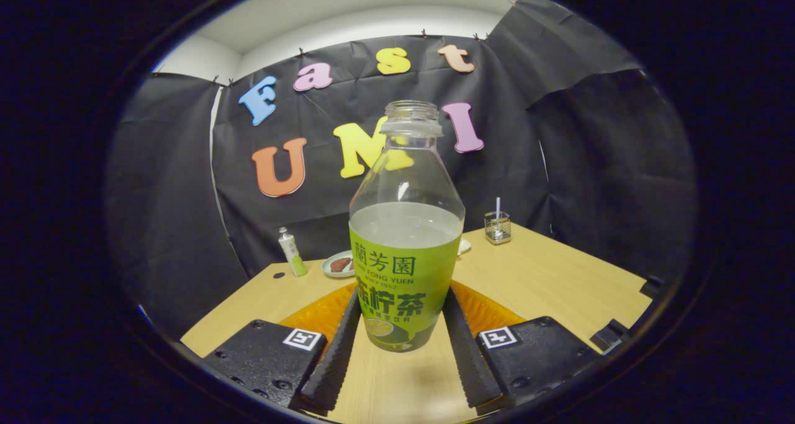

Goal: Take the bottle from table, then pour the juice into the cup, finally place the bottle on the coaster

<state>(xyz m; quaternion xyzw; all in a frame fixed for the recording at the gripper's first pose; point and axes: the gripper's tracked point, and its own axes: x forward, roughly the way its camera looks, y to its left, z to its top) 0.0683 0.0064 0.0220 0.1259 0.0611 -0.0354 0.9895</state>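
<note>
The bottle (405, 238) between the fingers of the gripper (400, 343) hides the middle of the orange coaster (323, 315) and the plate (338, 264) at eleven o'clock. What lies on that plate is too small to tell. Whether both fingers (338, 349) press the bottle is unclear.

Uncapped green-labelled bottle (406, 250), half full, stands upright on the table, clamped between the fingers (340, 343).
</note>
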